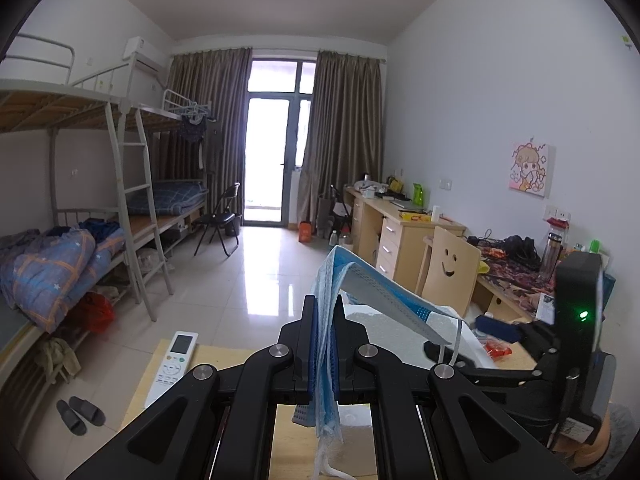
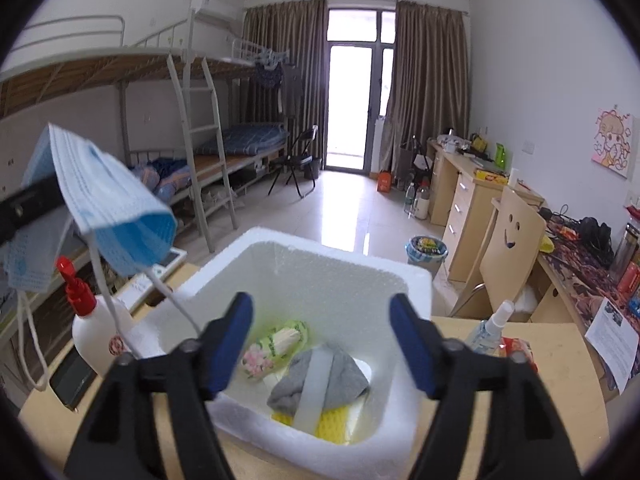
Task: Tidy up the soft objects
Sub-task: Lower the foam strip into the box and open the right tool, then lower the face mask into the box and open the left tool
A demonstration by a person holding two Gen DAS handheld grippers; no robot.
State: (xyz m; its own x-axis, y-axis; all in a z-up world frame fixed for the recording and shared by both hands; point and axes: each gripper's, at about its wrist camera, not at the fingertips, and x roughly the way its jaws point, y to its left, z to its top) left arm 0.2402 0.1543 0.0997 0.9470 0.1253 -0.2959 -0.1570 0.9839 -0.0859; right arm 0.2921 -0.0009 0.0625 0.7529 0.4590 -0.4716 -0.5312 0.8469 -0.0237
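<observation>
Left wrist view: the left gripper [image 1: 325, 344] is pinching a blue face mask [image 1: 376, 292] between its jaws, clamped tight on the bunched end. The rest of the mask is flopping forward and to the right, long axis running from the pads out toward the white foam box [image 1: 384, 316], with an ear loop [image 1: 454, 340] dangling off the far end.

Right wrist view: the right gripper [image 2: 322, 344] is hanging wide open and empty over the box [image 2: 416, 280], which is already holding a grey cloth [image 2: 320, 380] and a floral pack [image 2: 276, 344]. The mask [image 2: 108, 200] is being held up high to the left of the box, not in yet. Looks like the drop-off step: next it probably needs carrying over the opening and letting go, watching that loop doesn't snag the glue bottle [image 2: 96, 328]
</observation>
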